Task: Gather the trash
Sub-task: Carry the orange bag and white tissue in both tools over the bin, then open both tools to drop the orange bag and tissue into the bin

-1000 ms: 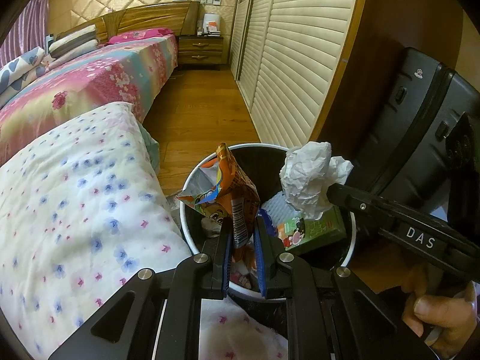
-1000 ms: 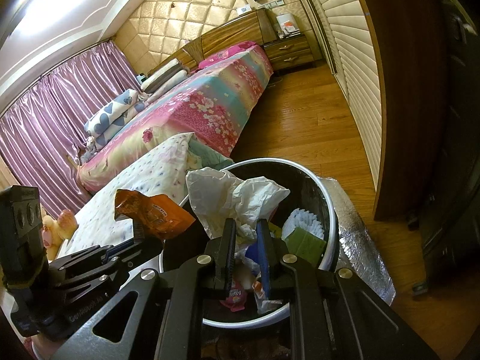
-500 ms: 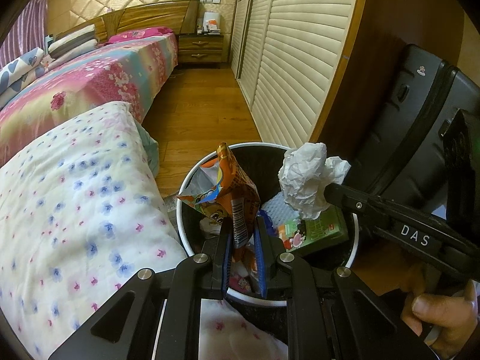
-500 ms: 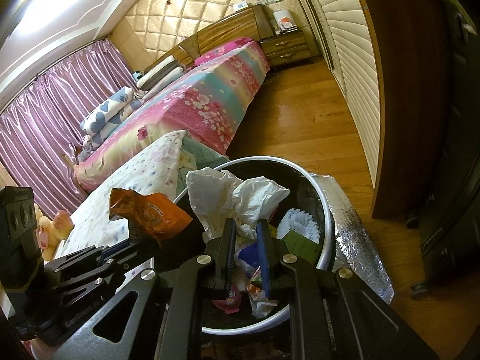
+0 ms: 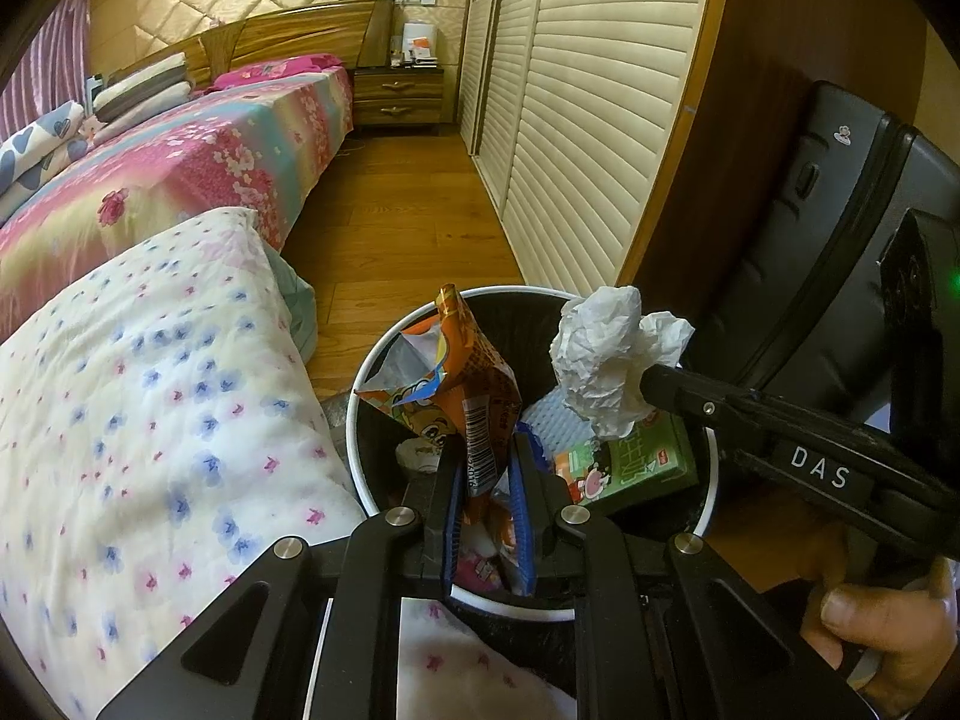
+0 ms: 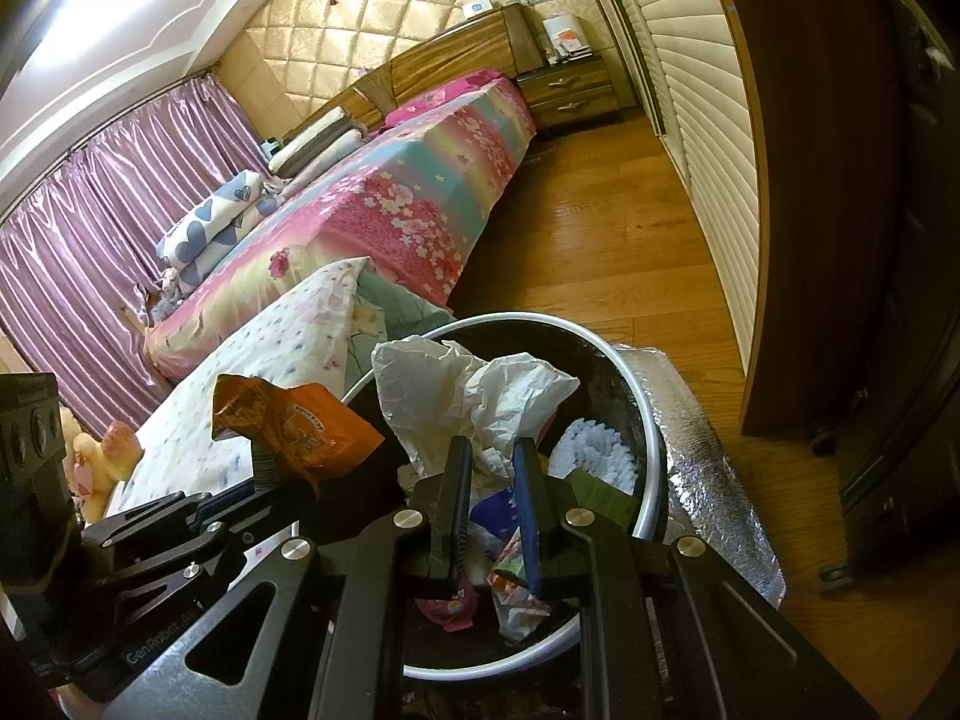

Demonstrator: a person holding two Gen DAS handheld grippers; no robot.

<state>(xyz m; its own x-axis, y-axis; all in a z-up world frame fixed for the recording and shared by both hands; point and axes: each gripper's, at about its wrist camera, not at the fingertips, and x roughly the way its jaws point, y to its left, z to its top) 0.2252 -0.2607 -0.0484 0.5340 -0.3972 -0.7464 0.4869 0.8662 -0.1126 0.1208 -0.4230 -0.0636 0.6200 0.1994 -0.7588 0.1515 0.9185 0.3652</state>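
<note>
A round black trash bin with a white rim (image 5: 384,354) (image 6: 636,384) stands on the wood floor beside the bed. It holds a green carton (image 5: 636,462), white padding (image 6: 591,450) and other scraps. My left gripper (image 5: 486,450) is shut on an orange snack bag (image 5: 462,372) (image 6: 300,414), held over the bin's left side. My right gripper (image 6: 489,450) is shut on a crumpled white tissue (image 6: 462,390) (image 5: 606,354), held over the bin's right side.
A flowered quilt (image 5: 150,408) lies left of the bin, the pink bed (image 5: 180,168) behind it. Louvred wardrobe doors (image 5: 588,120) run along the right. A black suitcase (image 5: 840,252) stands right of the bin. A silver foil mat (image 6: 708,468) lies under the bin.
Both grippers keep their hold. The views have shifted slightly, and the snack bag and tissue now sit a little lower and closer over the bin.
</note>
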